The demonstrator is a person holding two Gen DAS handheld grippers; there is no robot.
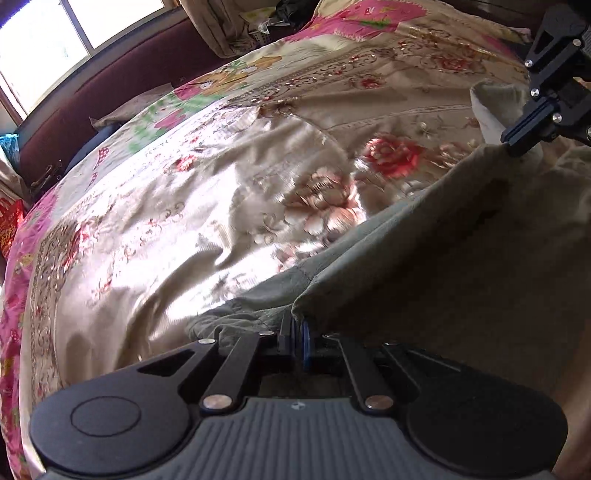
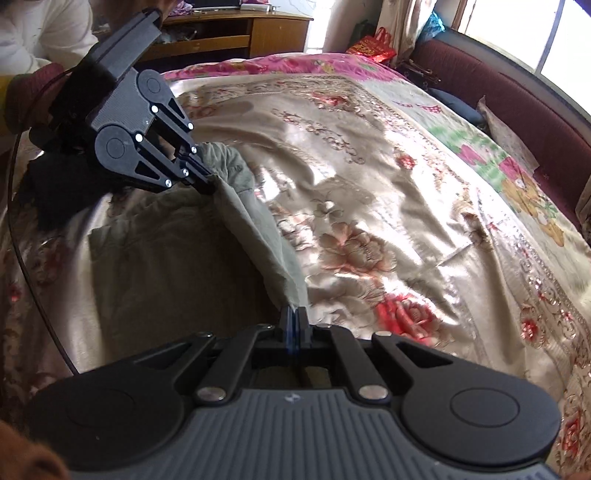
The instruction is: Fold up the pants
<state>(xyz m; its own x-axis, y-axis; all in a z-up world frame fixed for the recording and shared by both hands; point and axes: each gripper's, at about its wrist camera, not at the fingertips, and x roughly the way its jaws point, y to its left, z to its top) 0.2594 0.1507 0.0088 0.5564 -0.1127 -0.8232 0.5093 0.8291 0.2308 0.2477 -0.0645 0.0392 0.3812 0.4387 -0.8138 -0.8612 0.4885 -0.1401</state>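
Grey-green pants (image 1: pixel 424 236) lie on a floral bedspread, one edge lifted off it and stretched taut between both grippers. In the left wrist view my left gripper (image 1: pixel 297 321) is shut on a corner of that edge, and my right gripper (image 1: pixel 521 149) pinches the far corner at the upper right. The right wrist view shows the same pants (image 2: pixel 258 221): my right gripper (image 2: pixel 294 314) is shut on the near corner, and my left gripper (image 2: pixel 208 184) holds the bunched far corner. The rest of the pants lies flat in shadow under the raised edge.
The shiny floral bedspread (image 2: pixel 369 177) covers the whole bed. A dark red headboard (image 2: pixel 517 96) runs along the window side. A wooden cabinet (image 2: pixel 236 29) stands beyond the foot of the bed. A person's sleeve (image 2: pixel 29 37) shows behind the left gripper.
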